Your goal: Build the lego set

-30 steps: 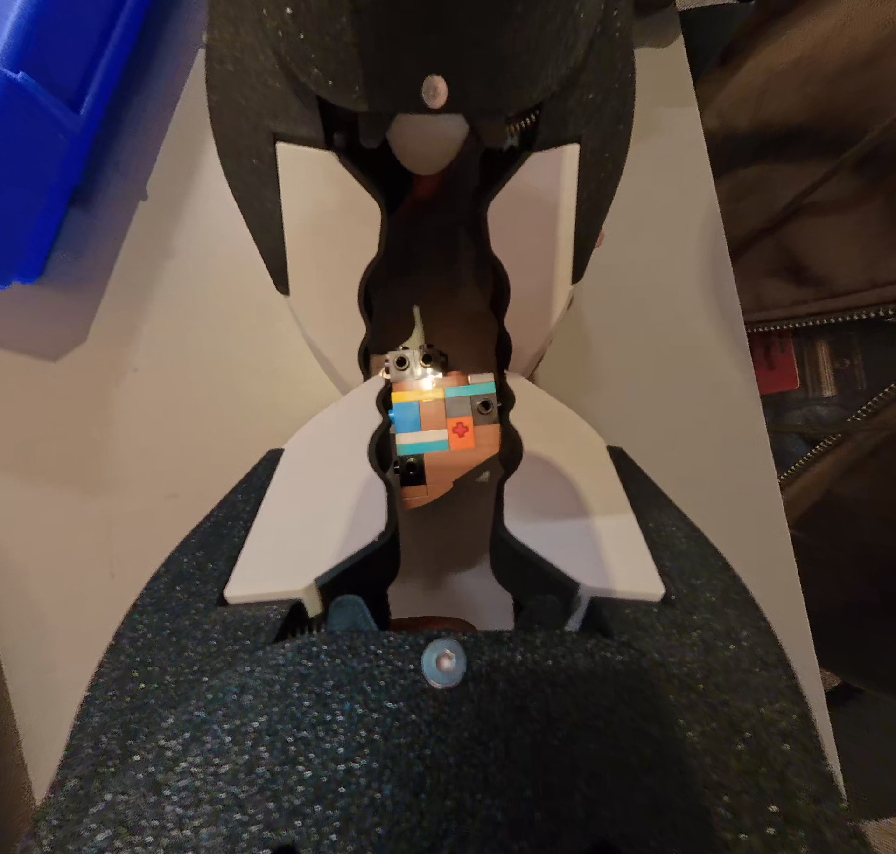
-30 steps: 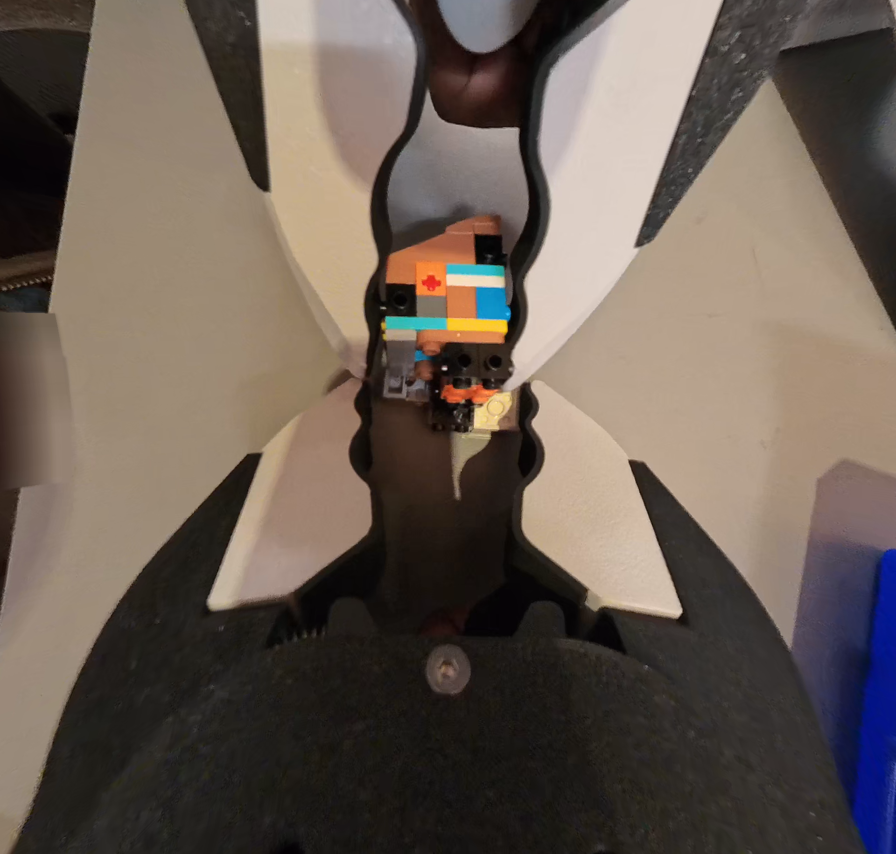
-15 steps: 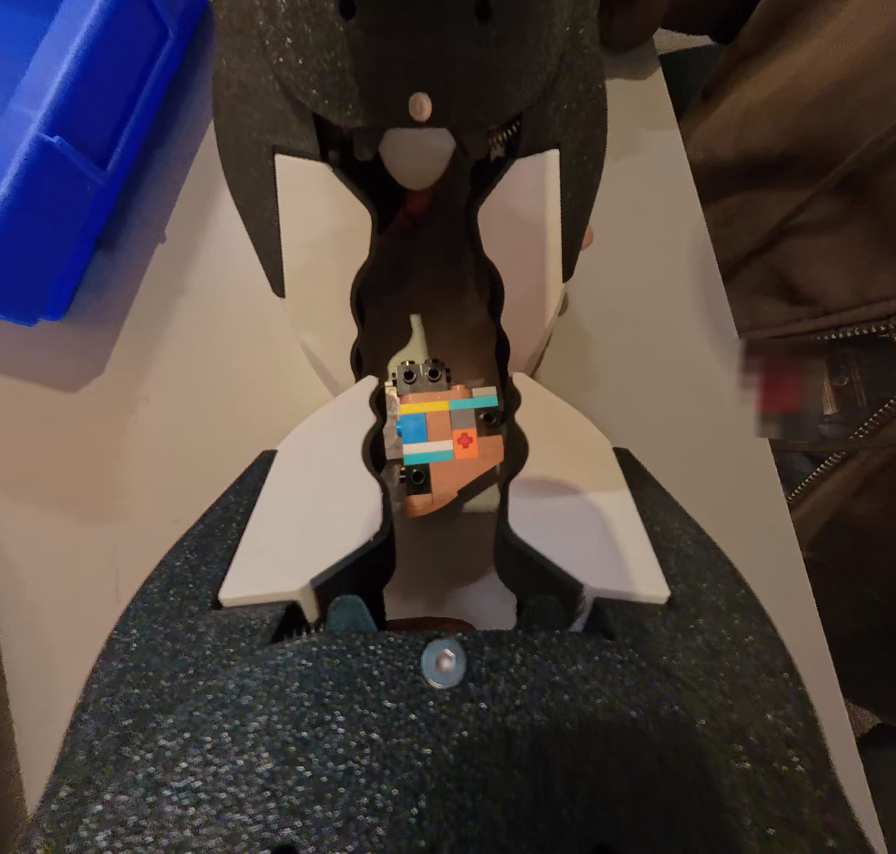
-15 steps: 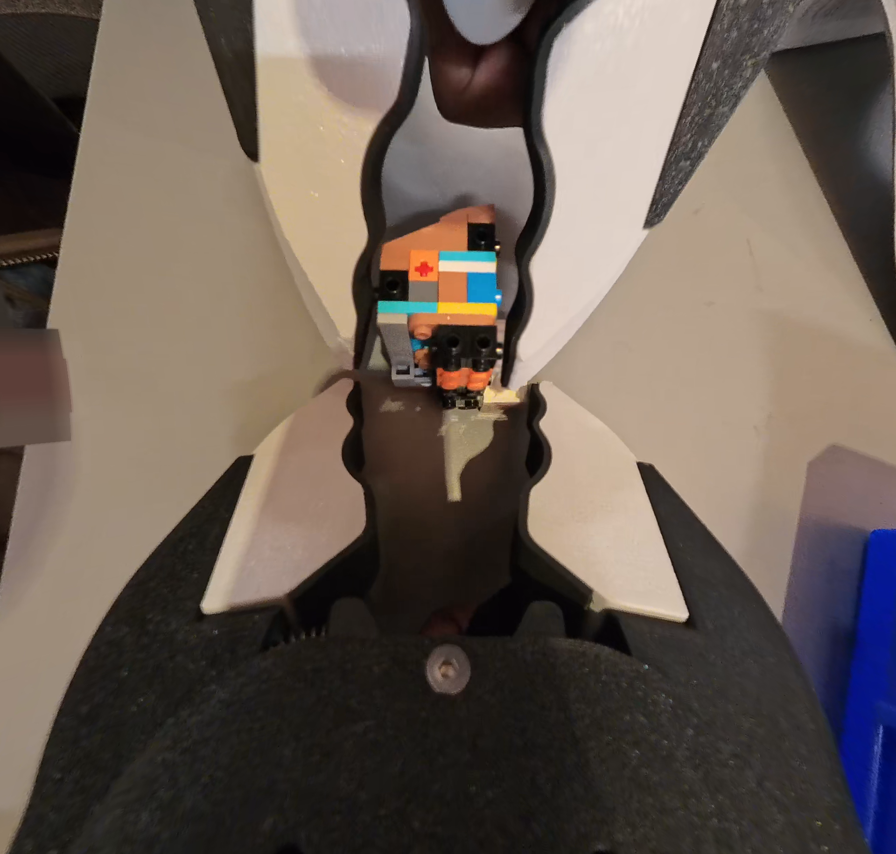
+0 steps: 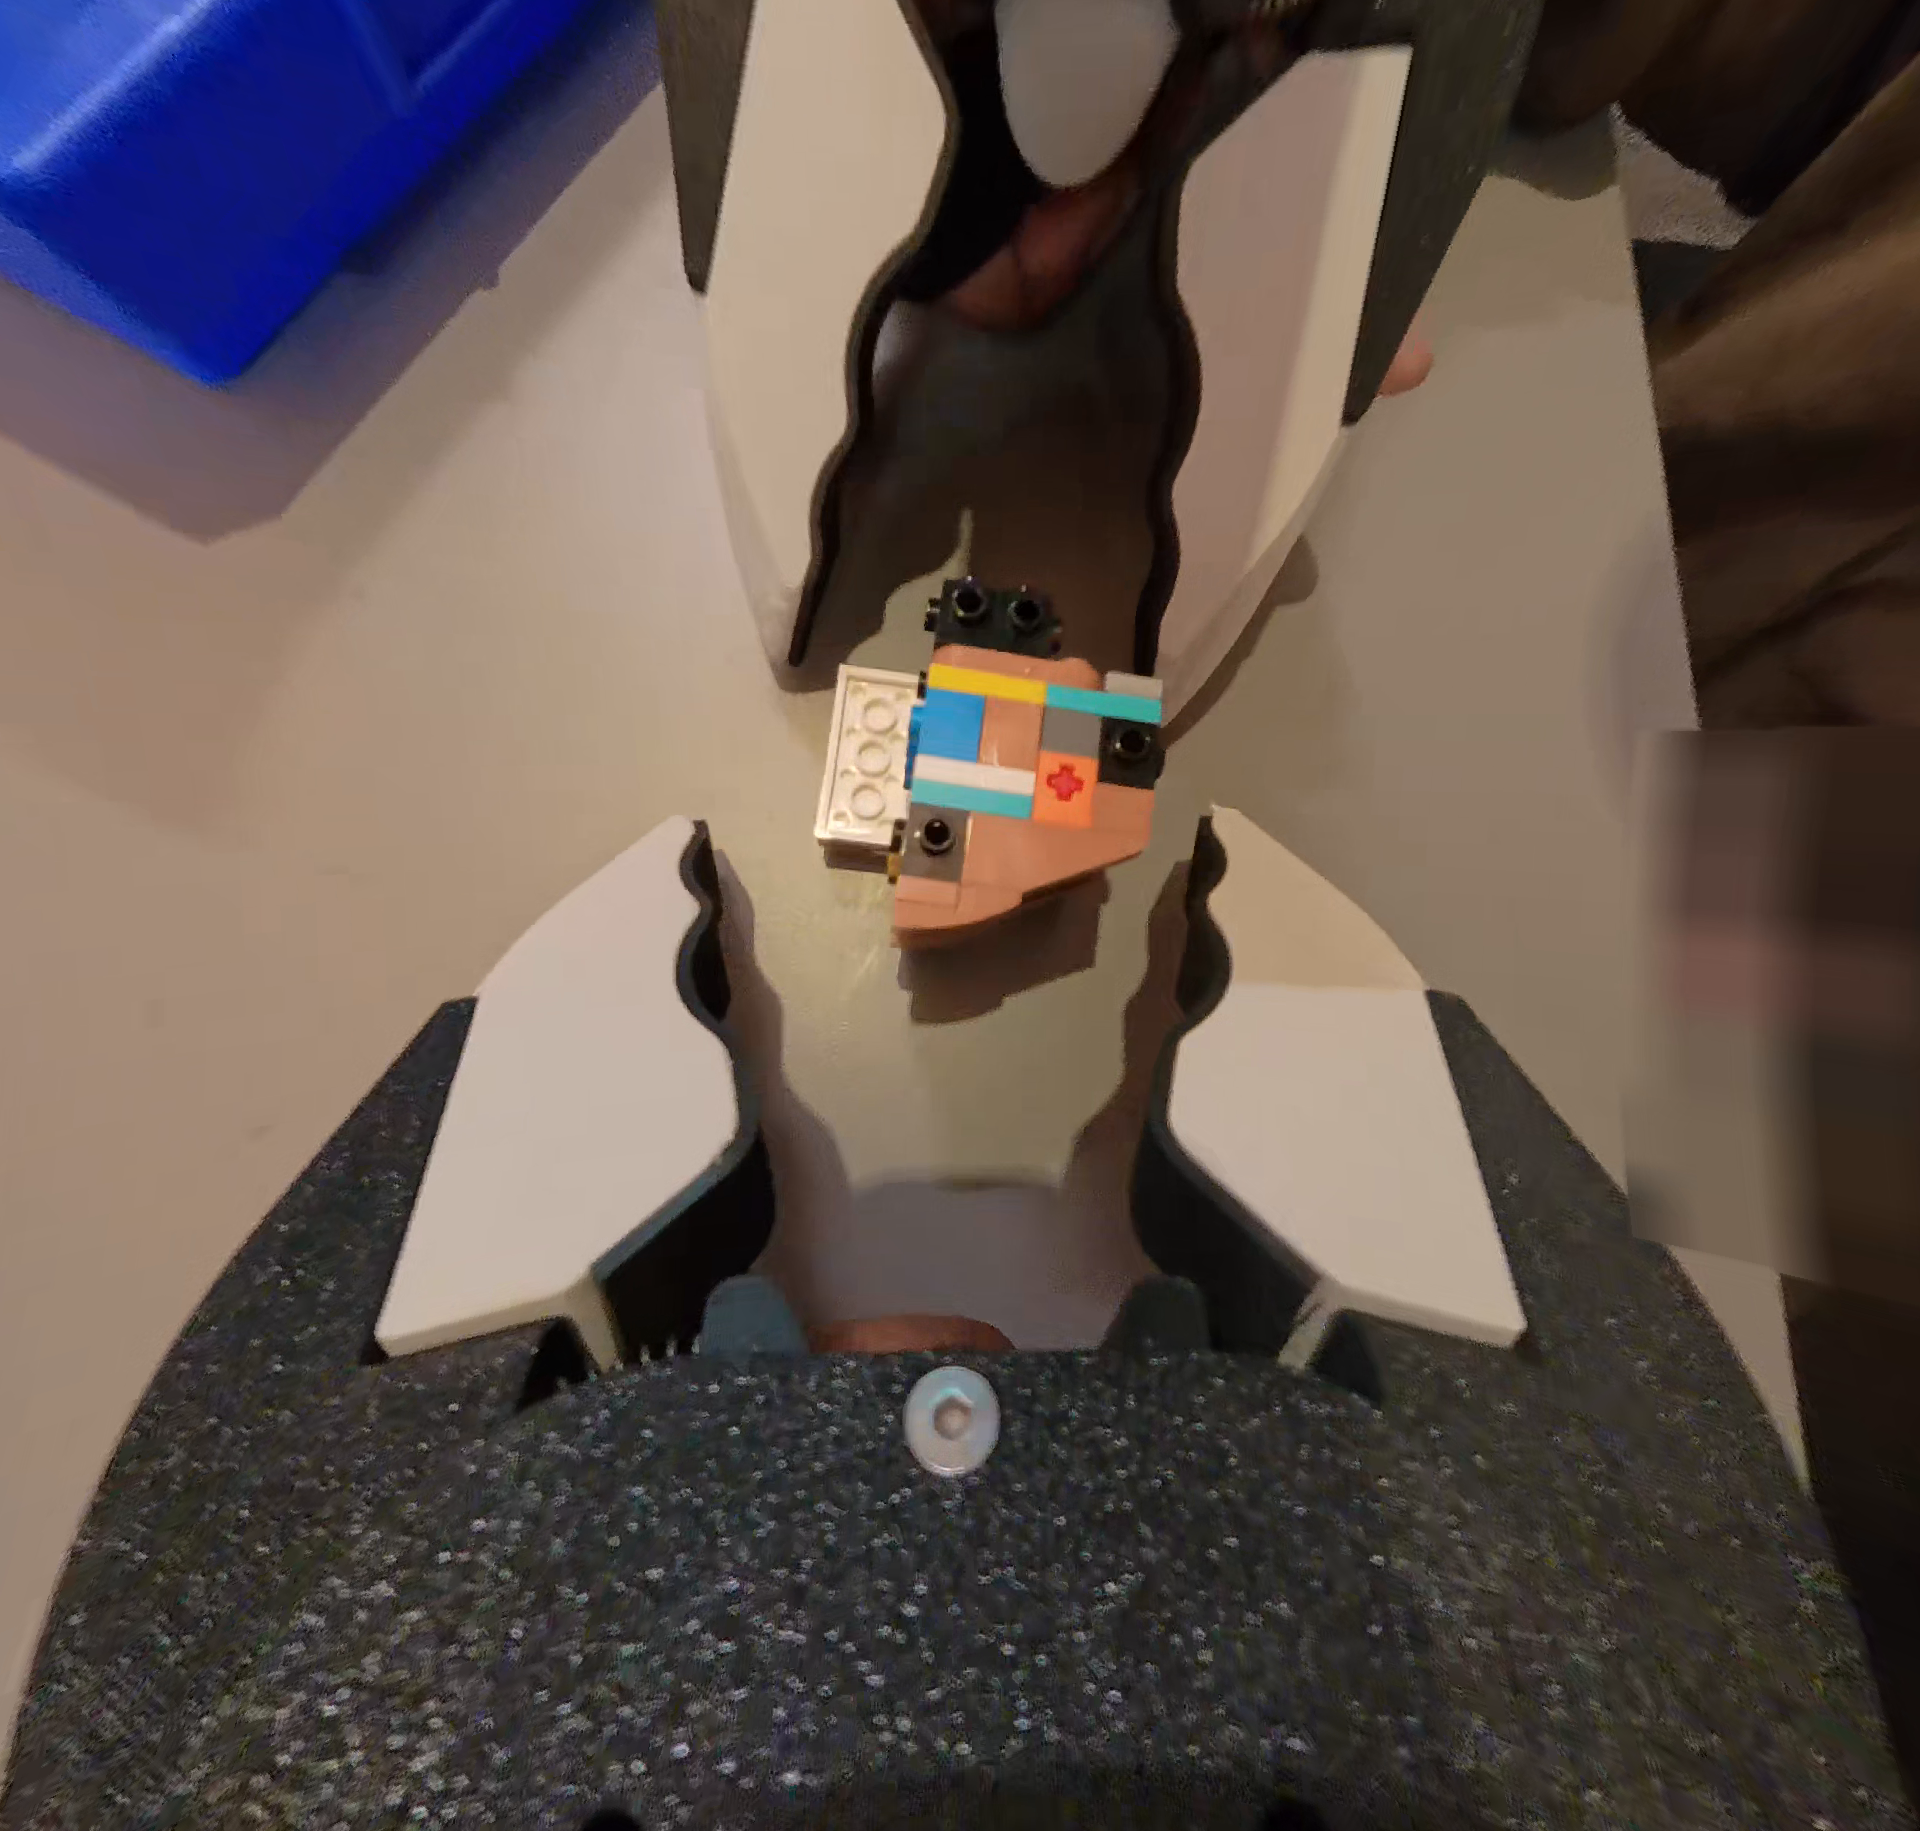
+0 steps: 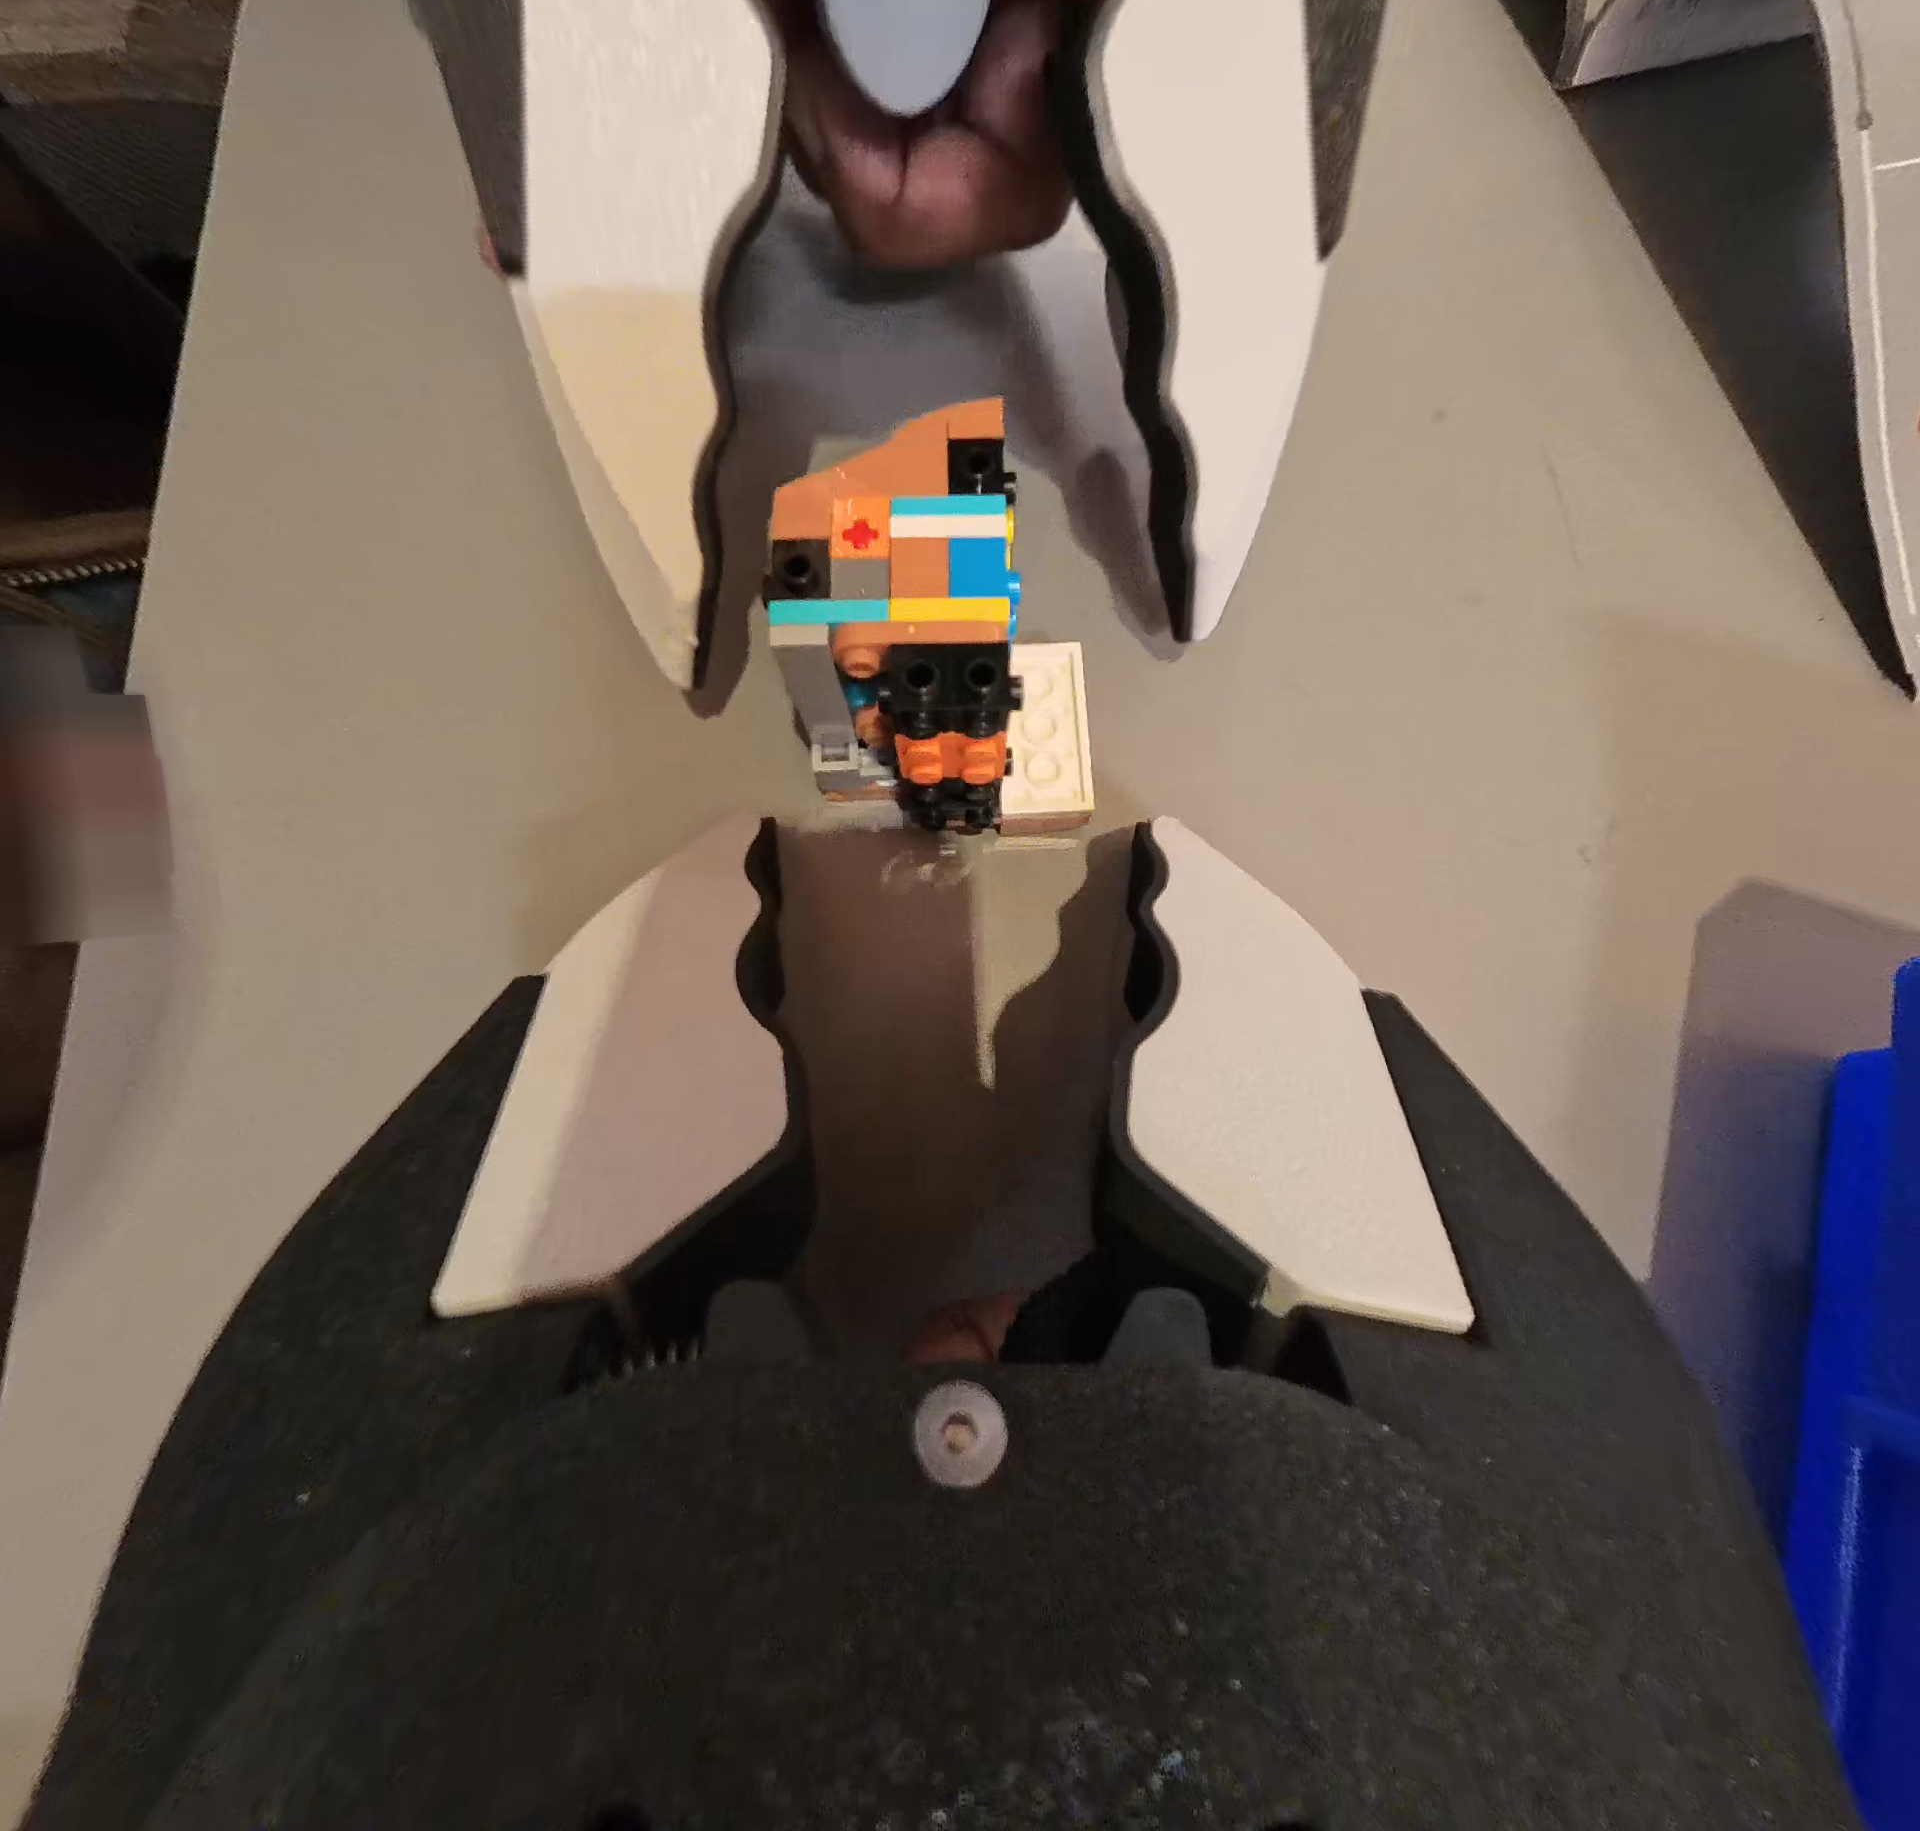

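A small lego model [image 5: 997, 784] of brown, blue, teal, yellow, orange and black bricks, with a white plate [image 5: 868, 773] on one side, rests on the pale table [image 5: 364, 742]. My left gripper [image 5: 951, 836] is open, its fingertips either side of the model's near end and not touching it. My right gripper [image 5: 971, 664] faces it from the far side, also open. In the right wrist view the model [image 6: 894, 576] lies just past my right gripper [image 6: 956, 831], with the white plate [image 6: 1049, 732] at its right and the left gripper [image 6: 945, 664] beyond.
A blue bin [image 5: 208, 119] stands at the table's far left and also shows in the right wrist view [image 6: 1860, 1366]. A person's brown jacket [image 5: 1766, 431] is beyond the table's right edge. A hand [image 6: 925, 181] shows behind the left gripper. The grippers are tip to tip, or close to it.
Both grippers were shut on the model from opposite ends. Both have opened and let go, and the model now rests on the table with its white plate showing.
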`<state>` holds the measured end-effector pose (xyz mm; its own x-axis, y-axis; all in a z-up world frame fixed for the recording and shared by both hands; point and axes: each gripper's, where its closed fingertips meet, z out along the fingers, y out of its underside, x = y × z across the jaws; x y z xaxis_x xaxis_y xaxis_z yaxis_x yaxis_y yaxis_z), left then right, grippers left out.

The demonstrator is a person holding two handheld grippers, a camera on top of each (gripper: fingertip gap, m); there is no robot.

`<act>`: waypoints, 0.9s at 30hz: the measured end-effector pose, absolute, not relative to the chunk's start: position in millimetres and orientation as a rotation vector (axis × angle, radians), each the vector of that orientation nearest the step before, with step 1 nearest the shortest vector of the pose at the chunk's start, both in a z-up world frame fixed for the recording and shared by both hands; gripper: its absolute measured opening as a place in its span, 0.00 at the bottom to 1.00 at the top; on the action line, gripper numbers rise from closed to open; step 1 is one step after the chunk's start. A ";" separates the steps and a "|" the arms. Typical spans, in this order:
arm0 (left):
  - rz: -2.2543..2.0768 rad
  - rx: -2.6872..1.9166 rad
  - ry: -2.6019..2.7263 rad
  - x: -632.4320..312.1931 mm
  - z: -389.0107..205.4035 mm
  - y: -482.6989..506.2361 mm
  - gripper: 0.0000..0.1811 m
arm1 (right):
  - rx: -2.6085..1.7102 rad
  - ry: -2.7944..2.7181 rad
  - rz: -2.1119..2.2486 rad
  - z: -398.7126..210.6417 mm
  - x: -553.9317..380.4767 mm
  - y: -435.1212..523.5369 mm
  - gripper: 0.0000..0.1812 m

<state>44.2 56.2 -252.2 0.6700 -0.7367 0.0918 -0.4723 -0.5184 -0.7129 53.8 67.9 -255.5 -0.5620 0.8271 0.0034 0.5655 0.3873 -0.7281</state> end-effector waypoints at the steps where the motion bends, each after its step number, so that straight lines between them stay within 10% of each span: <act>1: -0.489 -2.213 0.940 45.4 -255.1 56.6 0.48 | -1.208 -2.282 0.987 -255.2 53.7 68.0 0.36; 27: -0.483 -2.148 1.013 48.9 -253.6 60.0 0.31 | -0.974 -2.164 0.917 -241.0 53.2 80.3 0.38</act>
<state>48.9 60.0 -253.6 0.6240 -0.7807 0.0349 -0.5182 -0.4469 -0.7292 53.2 80.3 -241.0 -0.5587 0.7978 0.2265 0.3921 0.4948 -0.7755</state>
